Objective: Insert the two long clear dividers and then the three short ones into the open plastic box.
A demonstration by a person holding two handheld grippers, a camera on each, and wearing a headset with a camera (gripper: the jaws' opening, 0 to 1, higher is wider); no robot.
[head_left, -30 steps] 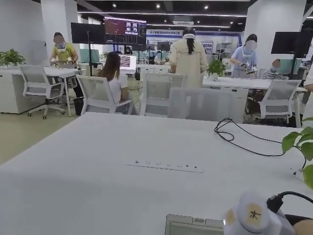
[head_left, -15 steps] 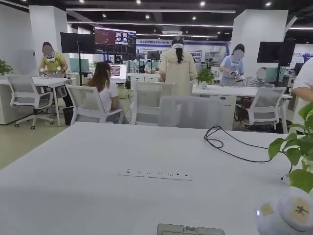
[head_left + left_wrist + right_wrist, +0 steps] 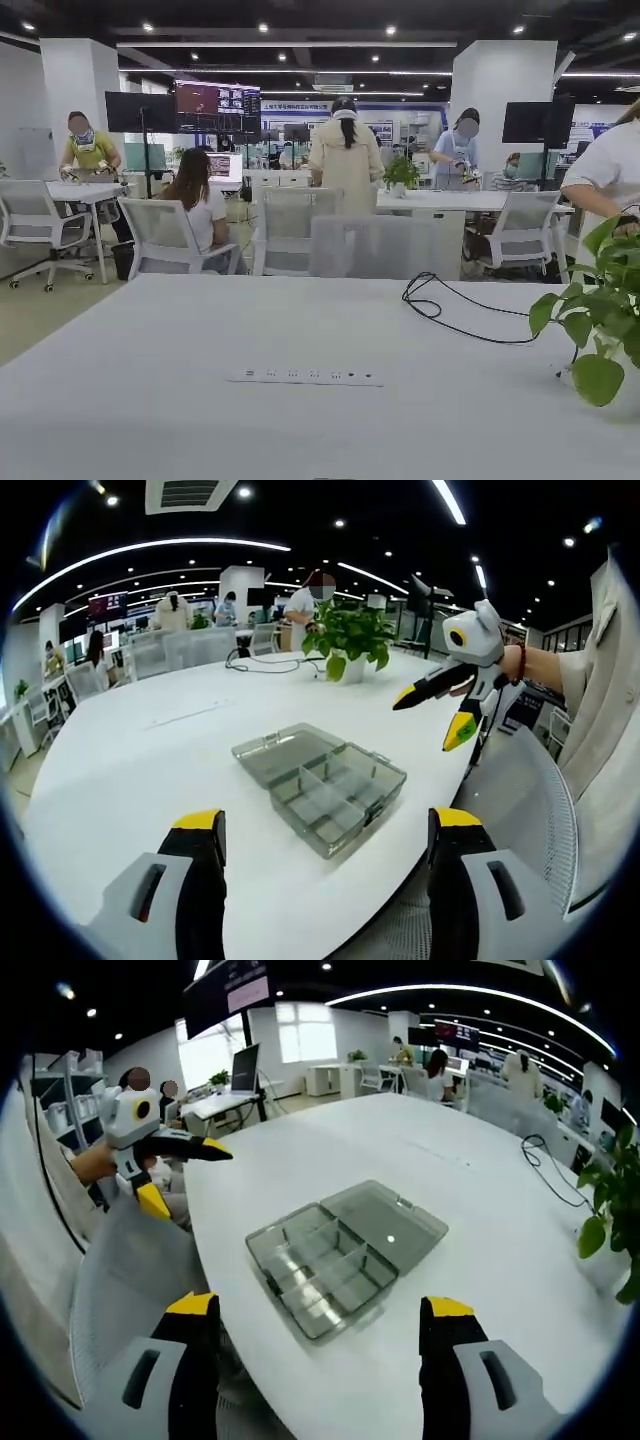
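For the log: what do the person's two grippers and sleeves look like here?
The two grippers match. The left gripper and the right gripper each have pale grey housings, black jaws and yellow tips. Seen from the opposite gripper view, each has a rounded white body. A light beige sleeve covers the arm, and what looks like a thin red band sits at the wrist.

My left gripper hangs with its jaws spread wide over the white table. Ahead lies the clear box, lid flat open, its tray split into compartments. The right gripper hovers beyond it, jaws apart, near a potted plant.
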